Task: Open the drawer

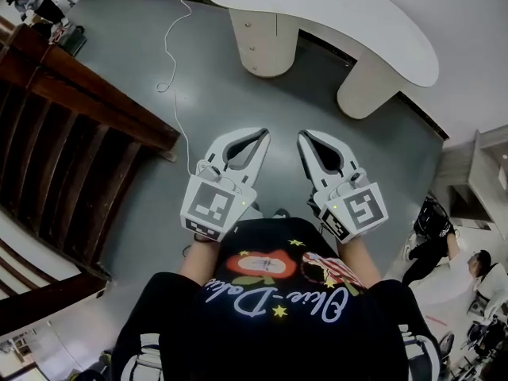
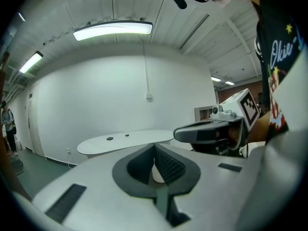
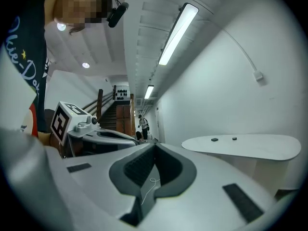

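No drawer shows in any view. I hold both grippers level in front of my chest, side by side above the grey floor. My left gripper (image 1: pixel 264 134) has its jaws together at the tips with nothing between them; in its own view the left gripper (image 2: pixel 154 146) points at a white wall. My right gripper (image 1: pixel 304 136) is likewise shut and empty, and in its own view the right gripper (image 3: pixel 155 145) points along the same wall. Each gripper appears in the other's view: the right gripper (image 2: pixel 211 131) and the left gripper (image 3: pixel 96 134).
A curved white table (image 1: pixel 341 22) on two rounded legs stands ahead, with small dark objects (image 2: pixel 110 138) on top. A dark wooden staircase (image 1: pixel 71 133) rises at the left. A white cable (image 1: pixel 171 62) trails over the floor. People stand at the far right (image 1: pixel 444 252) and top left (image 1: pixel 40 2).
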Demonstrator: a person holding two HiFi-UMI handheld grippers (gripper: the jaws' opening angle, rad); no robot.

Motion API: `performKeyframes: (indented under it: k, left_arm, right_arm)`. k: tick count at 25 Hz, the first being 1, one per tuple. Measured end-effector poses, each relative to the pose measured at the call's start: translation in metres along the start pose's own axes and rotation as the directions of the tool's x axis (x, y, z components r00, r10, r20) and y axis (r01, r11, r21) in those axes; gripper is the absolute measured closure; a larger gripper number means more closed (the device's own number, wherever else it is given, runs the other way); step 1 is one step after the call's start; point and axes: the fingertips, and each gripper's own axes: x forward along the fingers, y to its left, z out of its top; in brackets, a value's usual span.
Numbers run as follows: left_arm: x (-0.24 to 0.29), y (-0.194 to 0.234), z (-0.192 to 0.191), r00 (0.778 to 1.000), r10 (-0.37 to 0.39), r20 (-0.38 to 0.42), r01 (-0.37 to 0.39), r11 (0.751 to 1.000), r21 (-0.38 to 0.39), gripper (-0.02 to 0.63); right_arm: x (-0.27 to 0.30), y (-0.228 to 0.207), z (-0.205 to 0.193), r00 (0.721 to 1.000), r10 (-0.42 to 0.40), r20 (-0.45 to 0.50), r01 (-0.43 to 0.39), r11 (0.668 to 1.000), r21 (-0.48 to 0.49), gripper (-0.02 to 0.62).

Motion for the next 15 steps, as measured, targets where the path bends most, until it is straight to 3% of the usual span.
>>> performKeyframes:
  k: [9, 15]
  left_arm:
    - [0.01, -0.022, -0.011, 1.0, 0.022, -0.015, -0.022, 1.0, -0.021, 0.601]
    - [0.016, -0.011, -0.012, 1.0, 0.031, -0.002, -0.031, 0.999, -0.025, 0.601]
  right_arm:
    - [-0.023, -0.018, -0.019, 1.0, -0.002, -0.02, 0.003, 1.0, 0.026, 0.595]
    - [-0.016, -0.025, -0.025, 0.999, -0.007, -0.031, 0.008, 0.999, 0.033, 0.595]
